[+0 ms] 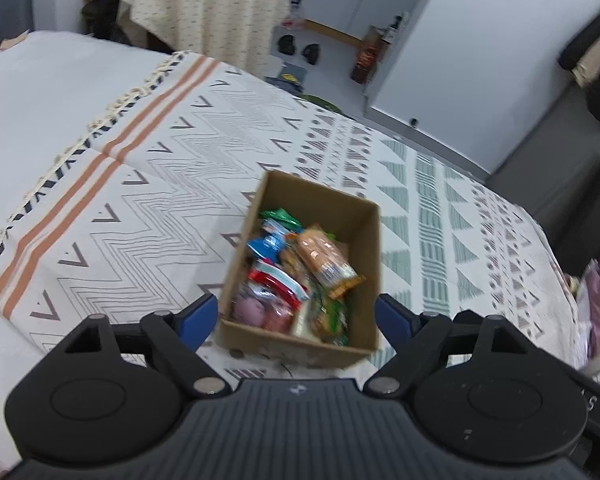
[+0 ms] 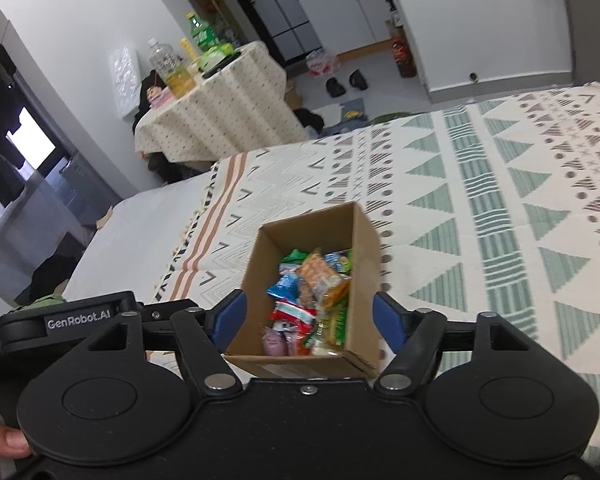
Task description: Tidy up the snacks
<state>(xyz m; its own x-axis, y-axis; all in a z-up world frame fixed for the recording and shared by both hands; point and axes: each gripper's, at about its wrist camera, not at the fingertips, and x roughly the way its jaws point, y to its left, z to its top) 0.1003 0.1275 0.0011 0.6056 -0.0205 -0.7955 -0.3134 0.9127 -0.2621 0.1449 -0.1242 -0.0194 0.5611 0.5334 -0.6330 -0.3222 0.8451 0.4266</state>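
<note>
Stock before you, as counted:

- One cardboard box, open-topped, standing on the patterned blanket spread over the bed. No flaps visible.
- Snack packets: a loose heap inside the box, overlapping; an exact count cannot be made. You can pick out one orange packet lying on top, one blue, one red-and-white, one pink at the near end, and green ones at the far end and the right side.
- Your left tongs: two blue-tipped fingers, spread apart, one either side of the box's near end. Whether they touch the cardboard cannot be told.
- Your right tongs: likewise spread wide, straddling the near end of the same box, nothing clamped.

Seen only from the right wrist: several bottles on the cloth-covered side table, a fingertip at the lower left edge, and part of the left tool. From the left wrist, the side table is cut off at the top.
</note>
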